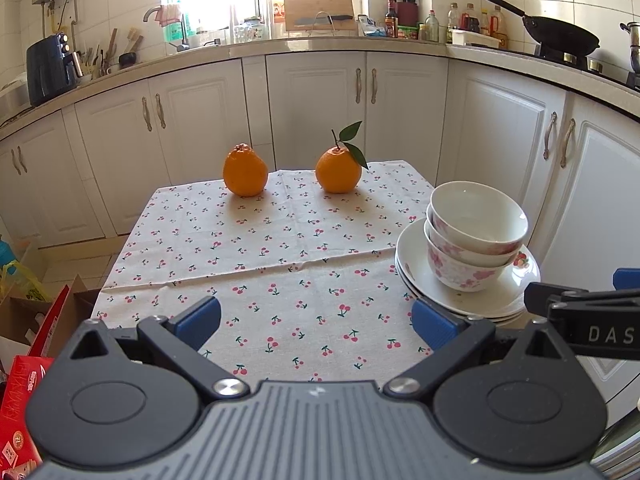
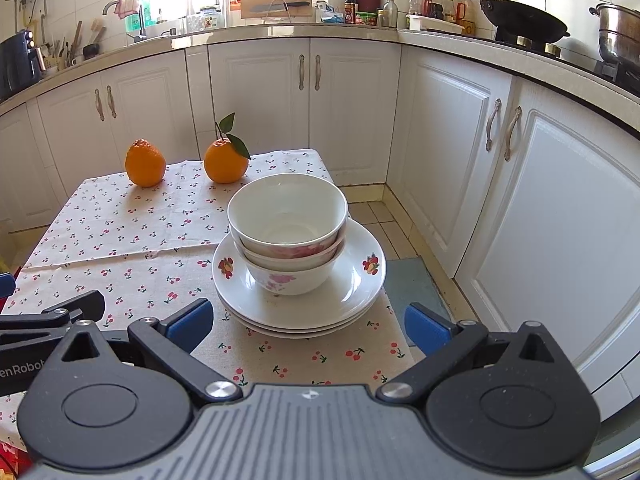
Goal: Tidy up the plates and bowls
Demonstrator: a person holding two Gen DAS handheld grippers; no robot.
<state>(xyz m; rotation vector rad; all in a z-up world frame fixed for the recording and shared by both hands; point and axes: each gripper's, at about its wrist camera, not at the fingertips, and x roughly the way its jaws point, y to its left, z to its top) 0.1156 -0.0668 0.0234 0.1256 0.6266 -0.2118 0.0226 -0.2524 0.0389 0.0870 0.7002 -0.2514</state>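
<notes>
White bowls, three nested, sit on stacked plates at table right edge, w/ two oranges at back. Both tongs, left & right, wide open, empty. Stacking looks done; nothing obviously left.

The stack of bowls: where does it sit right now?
The stack of bowls sits on the stacked plates at the table's near right corner, straight ahead of the right tool, with the two oranges behind to the left.
</notes>
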